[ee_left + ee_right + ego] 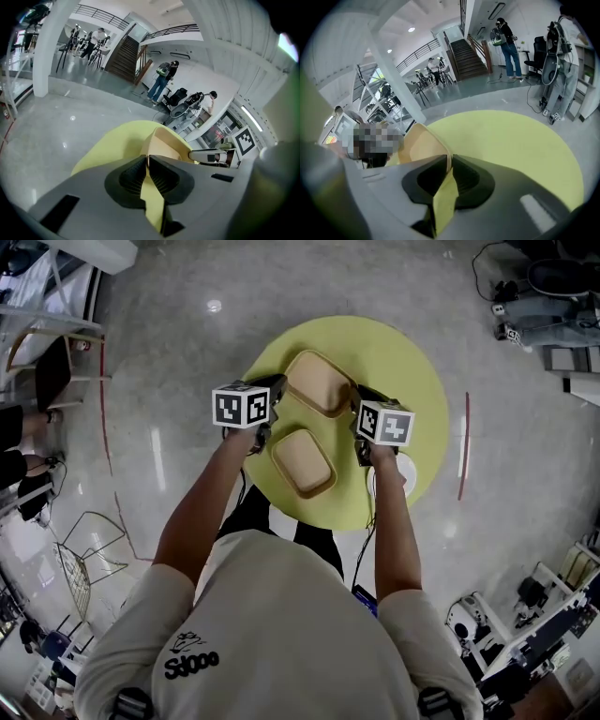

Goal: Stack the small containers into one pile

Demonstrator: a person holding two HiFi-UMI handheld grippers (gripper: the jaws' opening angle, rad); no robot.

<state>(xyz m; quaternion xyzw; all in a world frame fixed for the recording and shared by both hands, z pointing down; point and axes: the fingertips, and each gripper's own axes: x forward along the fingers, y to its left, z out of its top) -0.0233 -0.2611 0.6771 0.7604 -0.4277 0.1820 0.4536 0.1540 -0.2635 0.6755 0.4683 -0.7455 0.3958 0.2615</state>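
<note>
left gripper [277, 386] and right gripper [360, 397] each clamp opposite rims of the far container [319, 382]; near container [303, 461] rests on table [403, 362].

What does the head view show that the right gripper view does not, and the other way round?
Only the head view: the nearer container, lying free on the yellow table. Only the right gripper view: a staircase, standing people, and the jaws of the right gripper shut on the rim of the farther container. Both: the farther container and the yellow table.
</note>
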